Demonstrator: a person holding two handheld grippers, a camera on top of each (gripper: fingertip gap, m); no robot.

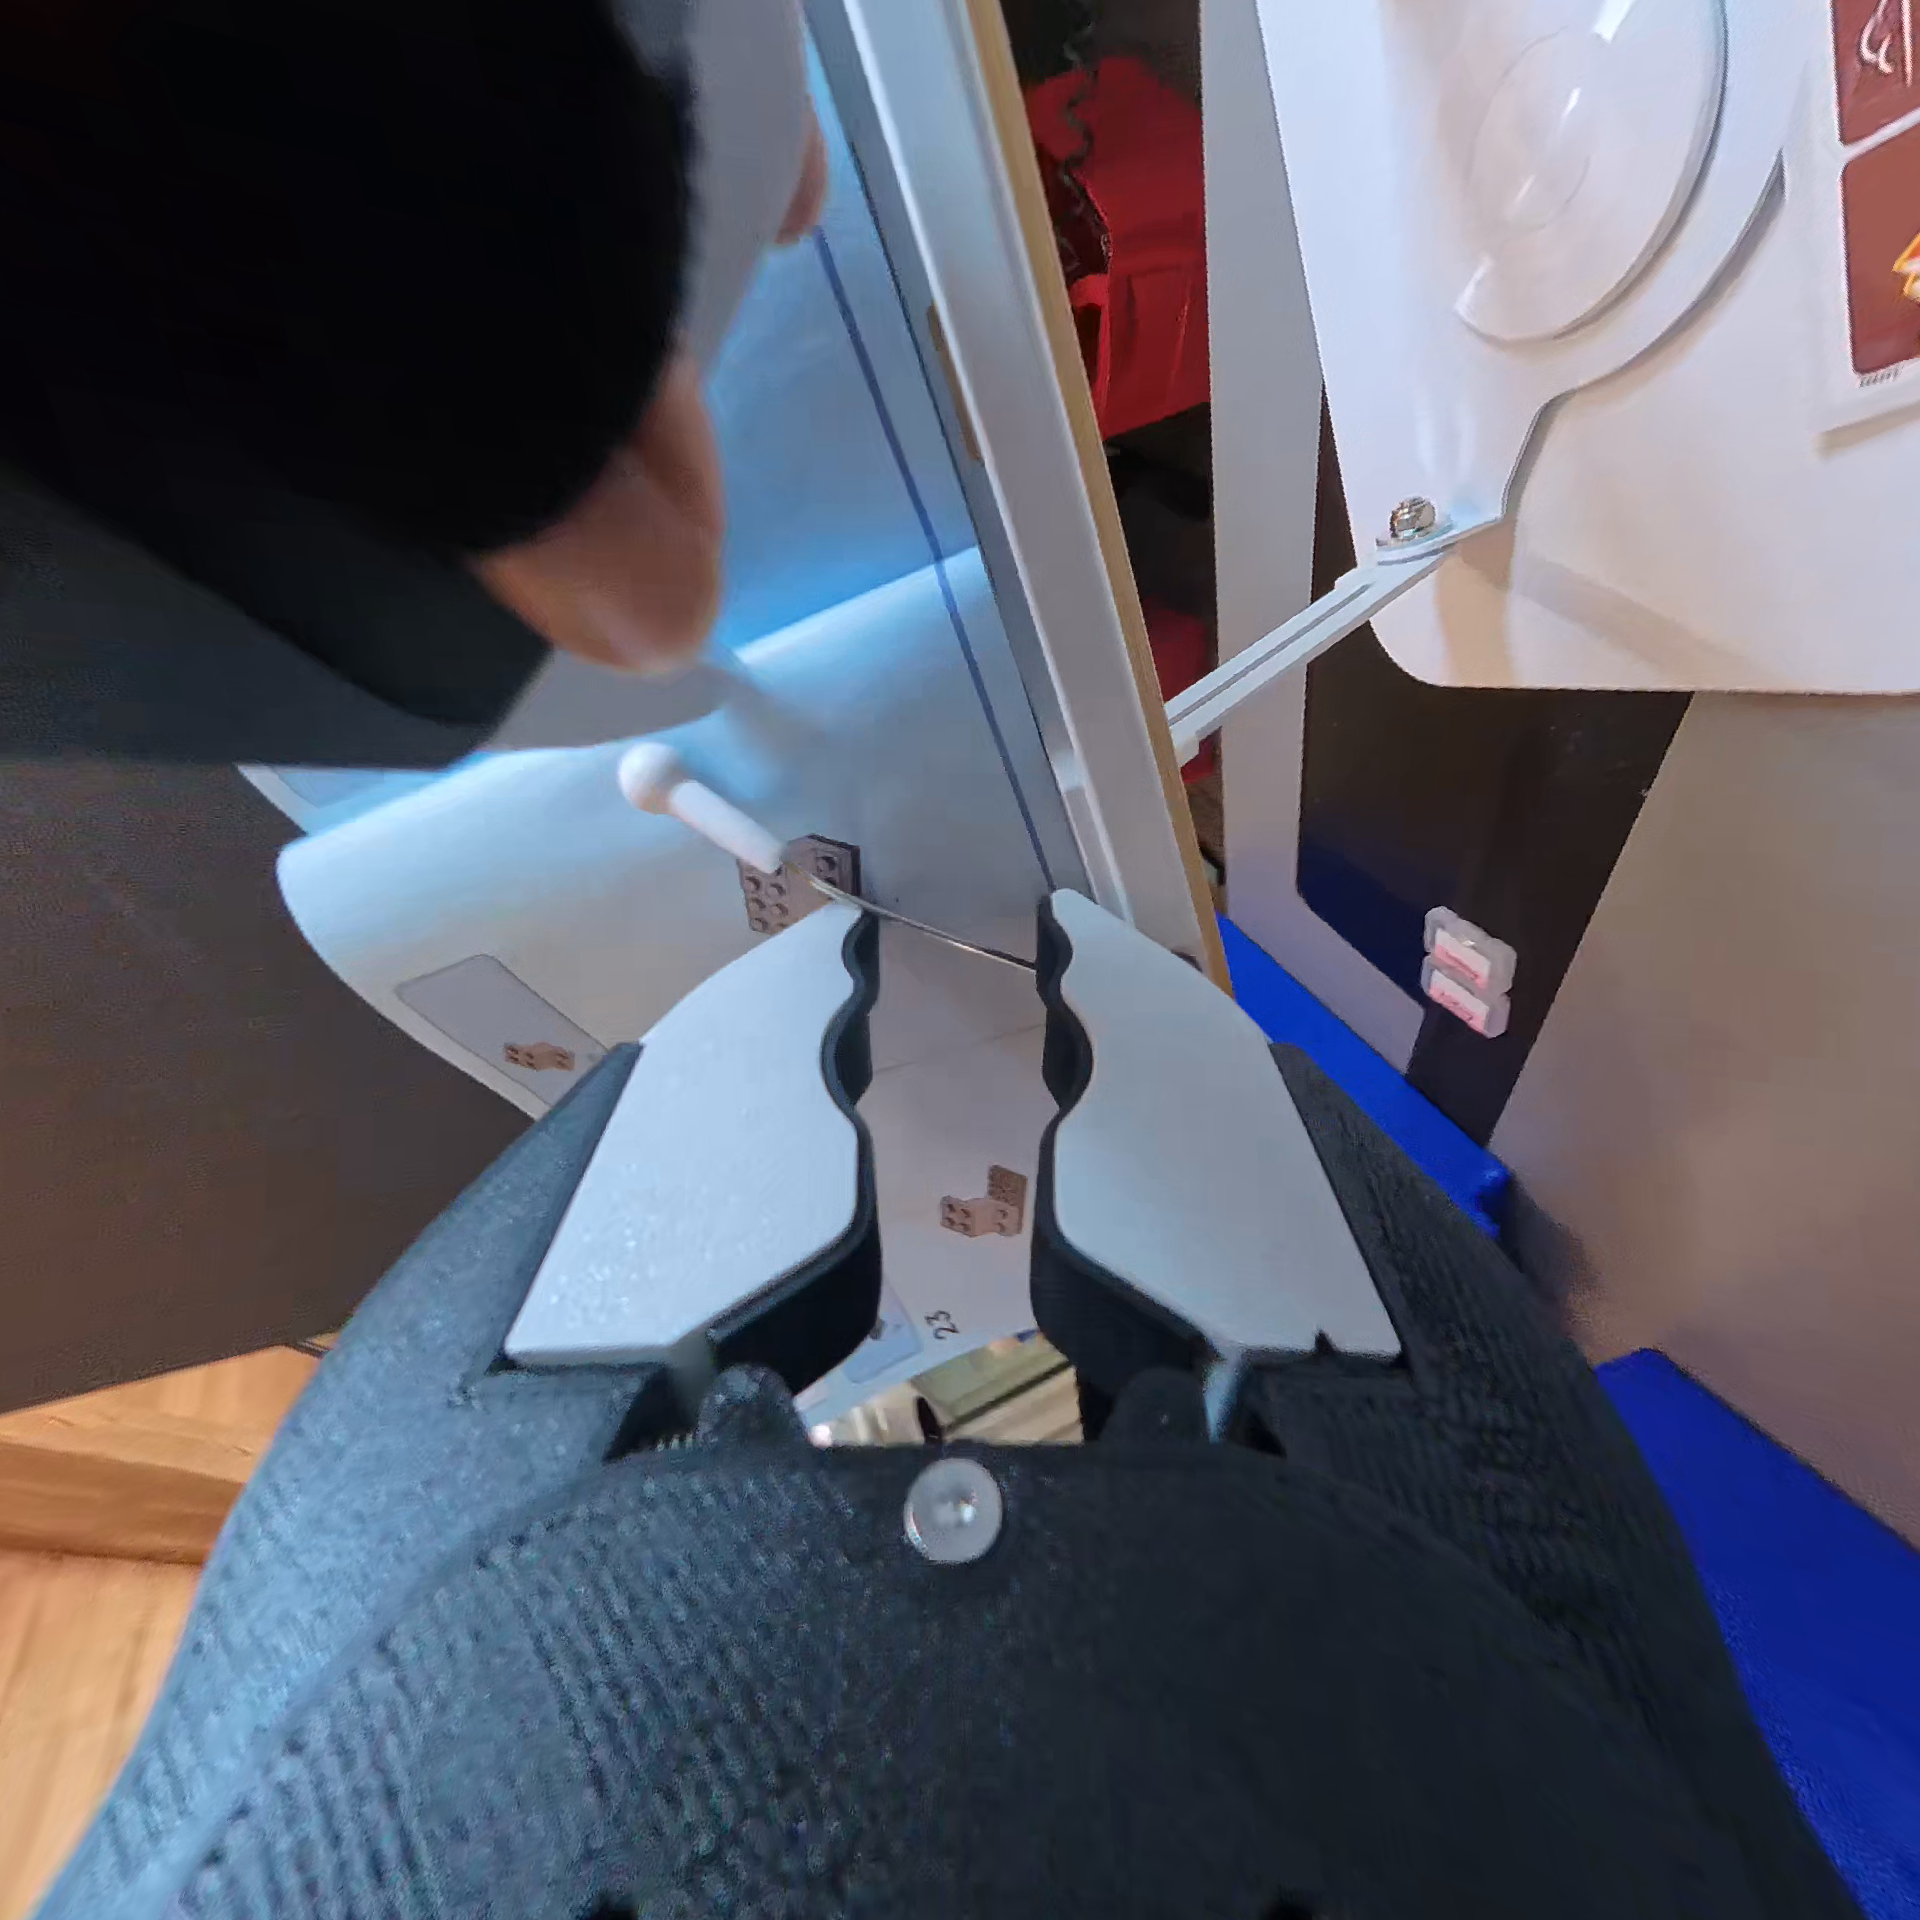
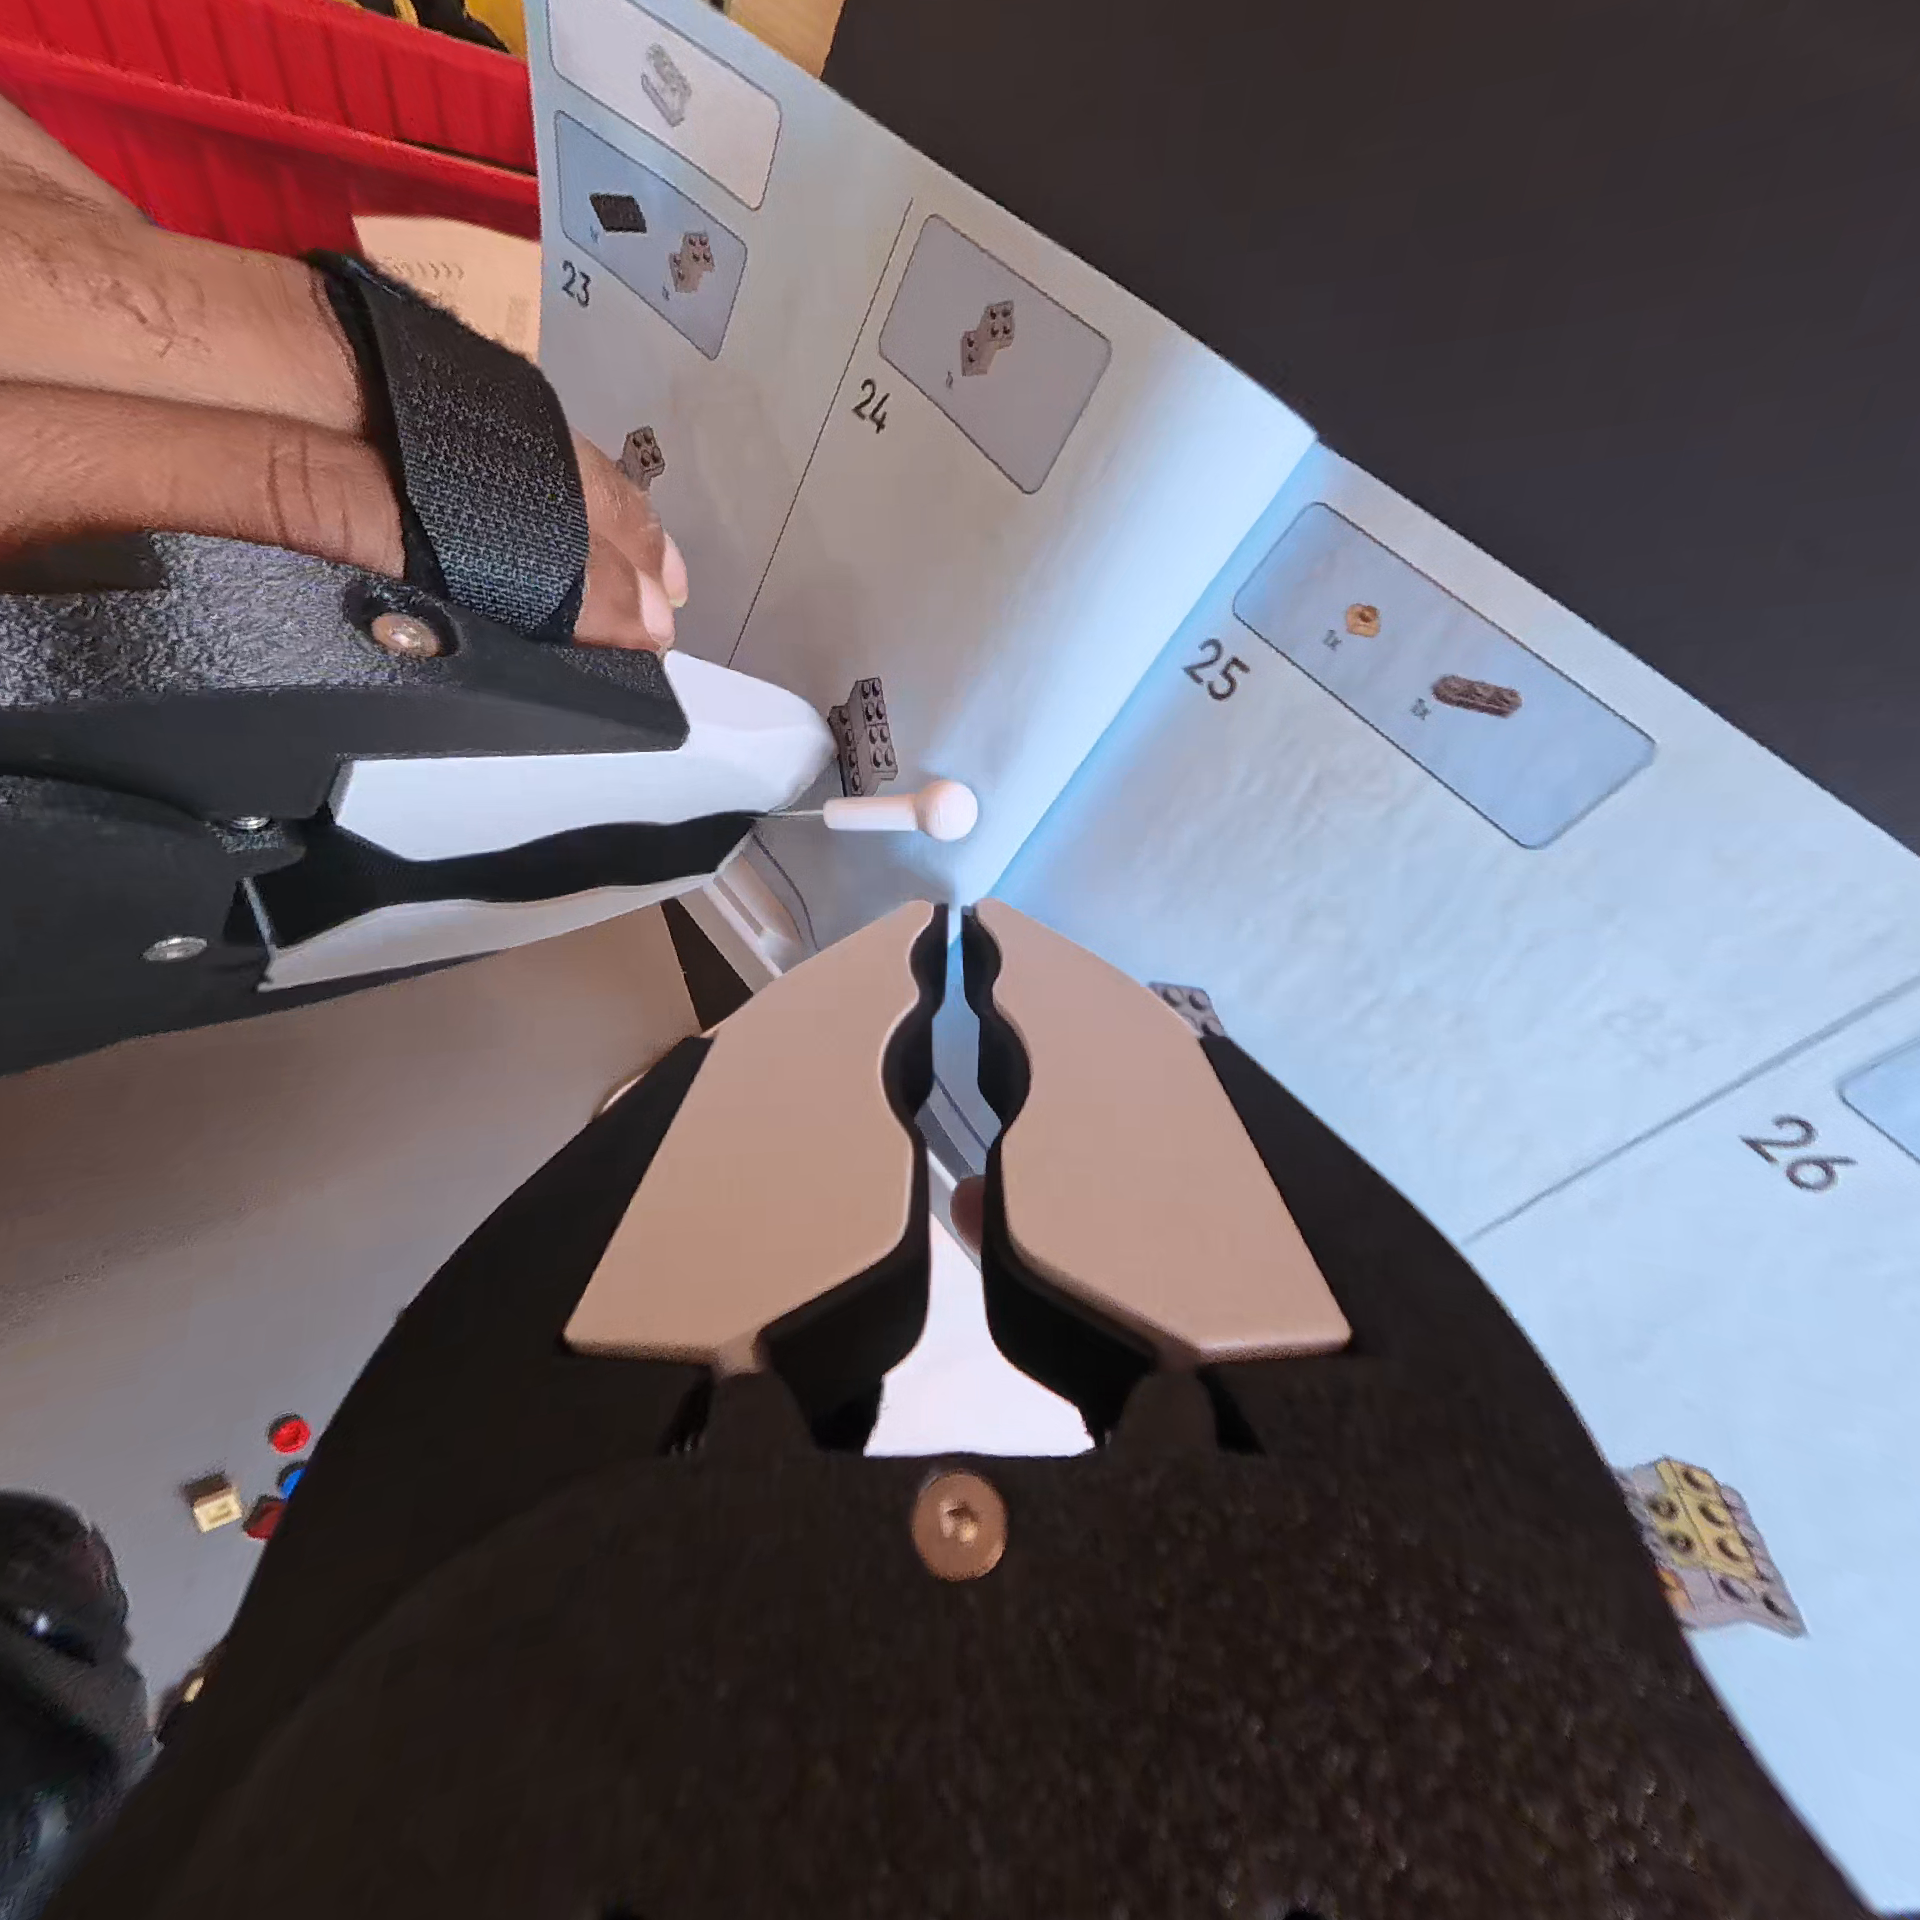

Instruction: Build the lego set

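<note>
Right wrist view: the instruction booklet [image 2: 1039,582] is standing open, the left gripper [image 2: 790,790] beside it gaping around a white pin [image 2: 904,810], the right gripper [image 2: 954,914] below nearly closed, gripping nothing, loose bricks [image 2: 249,1486] lying lower left.

In the right wrist view the open booklet [image 2: 1091,582] stands tilted ahead of the right gripper [image 2: 954,912], whose fingers nearly meet at its centre fold. The left gripper [image 2: 769,800] reaches in from the left, its tips at the page, with a pin [image 2: 914,810] sticking out just past them to the right. Loose pieces [image 2: 249,1475] lie on the table [image 2: 312,1195] at lower left, and a bin [image 2: 260,125] sits behind the booklet at upper left.
</note>
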